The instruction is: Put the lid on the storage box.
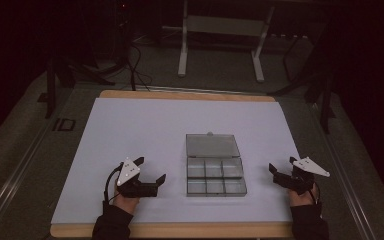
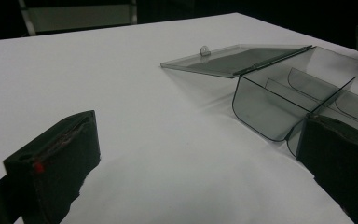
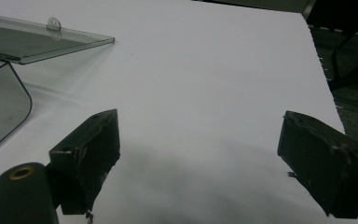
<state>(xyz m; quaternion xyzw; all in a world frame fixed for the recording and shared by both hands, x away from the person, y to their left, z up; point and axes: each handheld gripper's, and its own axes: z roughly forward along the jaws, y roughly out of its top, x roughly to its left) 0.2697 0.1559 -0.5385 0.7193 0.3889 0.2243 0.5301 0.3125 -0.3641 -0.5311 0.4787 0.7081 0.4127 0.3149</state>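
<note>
Down at the near edge, both hands rest on the white sheet [image 1: 130, 130] covering the table [image 1: 180, 230]. Left gripper [image 1: 151, 170], jaws spread wide, nothing between them, sits just left of the clear compartment box [image 1: 215, 178]. Right gripper [image 1: 282, 170], jaws spread too, empty, sits off to the box's right, a little farther away. Box is open, six compartments in two rows, its lid [image 1: 212, 145] lying flat behind it, a small tab [image 2: 204, 50] on the lid's far edge.
</note>
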